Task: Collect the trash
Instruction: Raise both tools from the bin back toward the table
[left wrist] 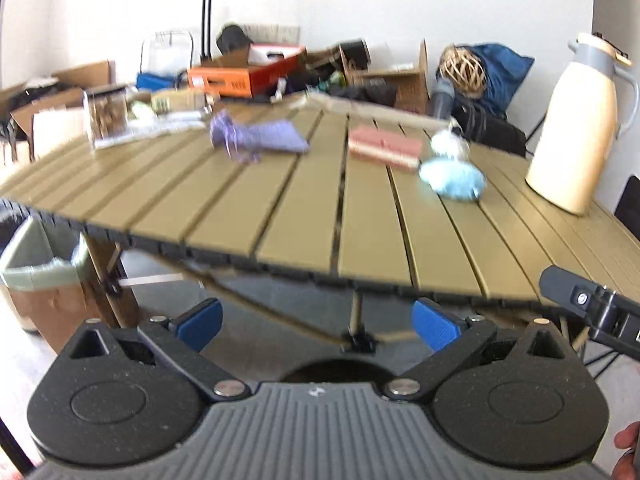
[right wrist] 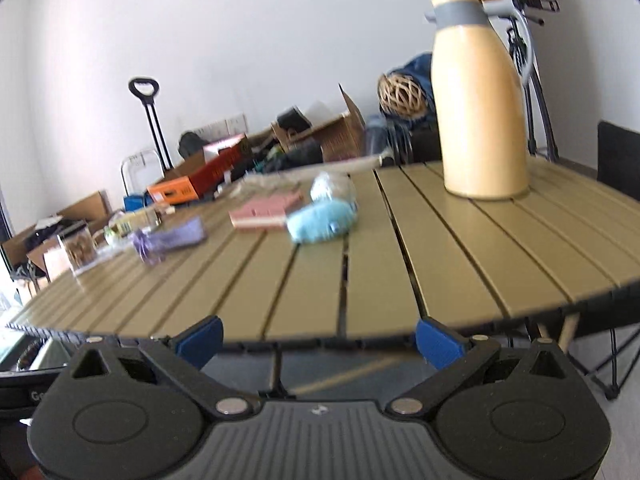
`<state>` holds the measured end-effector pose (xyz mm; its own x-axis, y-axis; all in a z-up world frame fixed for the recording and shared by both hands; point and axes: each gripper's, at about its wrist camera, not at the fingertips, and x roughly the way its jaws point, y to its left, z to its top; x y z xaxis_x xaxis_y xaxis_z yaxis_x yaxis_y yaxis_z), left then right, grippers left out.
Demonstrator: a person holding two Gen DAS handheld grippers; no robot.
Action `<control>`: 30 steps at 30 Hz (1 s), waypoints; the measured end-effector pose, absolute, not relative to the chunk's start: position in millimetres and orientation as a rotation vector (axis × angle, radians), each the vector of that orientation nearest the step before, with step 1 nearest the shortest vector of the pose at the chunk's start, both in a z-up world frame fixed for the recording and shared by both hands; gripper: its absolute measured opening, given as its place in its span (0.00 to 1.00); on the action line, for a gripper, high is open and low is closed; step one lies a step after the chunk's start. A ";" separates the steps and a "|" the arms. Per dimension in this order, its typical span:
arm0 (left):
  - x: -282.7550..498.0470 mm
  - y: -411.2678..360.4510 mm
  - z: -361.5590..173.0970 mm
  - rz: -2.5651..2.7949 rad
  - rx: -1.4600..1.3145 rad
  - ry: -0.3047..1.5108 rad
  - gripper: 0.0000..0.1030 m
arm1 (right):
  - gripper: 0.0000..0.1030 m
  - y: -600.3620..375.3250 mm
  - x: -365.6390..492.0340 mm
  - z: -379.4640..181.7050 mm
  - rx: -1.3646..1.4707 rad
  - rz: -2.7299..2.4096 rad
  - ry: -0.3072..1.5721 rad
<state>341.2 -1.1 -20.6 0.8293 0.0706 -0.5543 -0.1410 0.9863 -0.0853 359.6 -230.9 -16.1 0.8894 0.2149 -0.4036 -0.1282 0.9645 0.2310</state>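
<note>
Both claws sit nearest the lens, low at the bottom of their frames: the left claw (left wrist: 318, 326) and the right claw (right wrist: 320, 342) each have their blue pads spread wide and hold nothing, hanging just short of the counter's (left wrist: 304, 216) near edge.

Risks, as I judge them: both views are motion-blurred, so a reach made now could land off target. What counts as trash is unclear. Going left to right on the slats, a clear jar (left wrist: 106, 114) stands at upper left, then a limp purple pouch (left wrist: 260, 136), a pink flat packet (left wrist: 384, 146), and a crumpled blue wad (left wrist: 452, 180) with a whitish scrap (left wrist: 446, 142) just behind it. The wad looks the likeliest trash; soft, it may slip from the pads or snag in a gap between slats. A sweep toward it could knock the tall cream jug (left wrist: 576, 128) standing near it at right.

A lined bin (left wrist: 38, 264) sits below the counter at lower left. Beyond, boxes and bags crowd a white wall.
</note>
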 end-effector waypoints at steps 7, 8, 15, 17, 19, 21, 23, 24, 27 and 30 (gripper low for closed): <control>357.8 12.2 8.2 0.154 -0.126 0.533 1.00 | 1.00 -224.6 392.6 6.8 0.236 0.188 0.409; 360.1 14.7 11.9 0.155 -0.129 0.527 1.00 | 1.00 -223.3 397.2 9.3 0.238 0.190 0.407; 385.1 28.7 27.2 0.181 -0.138 0.515 1.00 | 1.00 -211.4 437.6 22.7 0.237 0.185 0.394; 394.2 33.5 29.4 0.191 -0.144 0.512 1.00 | 1.00 -208.7 449.9 23.9 0.235 0.181 0.394; 404.8 38.6 30.1 0.206 -0.153 0.512 1.00 | 1.00 -205.7 462.2 23.0 0.235 0.177 0.395; 416.6 43.4 29.8 0.221 -0.167 0.515 1.00 | 1.00 -203.9 475.3 20.9 0.232 0.173 0.403; 428.9 47.7 29.7 0.233 -0.177 0.516 1.00 | 1.00 -202.5 488.6 18.2 0.229 0.164 0.414; 435.4 48.9 30.0 0.240 -0.177 0.518 1.00 | 1.00 -202.3 494.6 17.0 0.228 0.164 0.421; 455.5 52.3 32.0 0.254 -0.178 0.522 1.00 | 1.00 -200.1 514.3 14.8 0.221 0.162 0.441; 475.9 57.9 36.2 0.257 -0.190 0.521 1.00 | 1.00 -196.3 531.4 13.5 0.206 0.158 0.452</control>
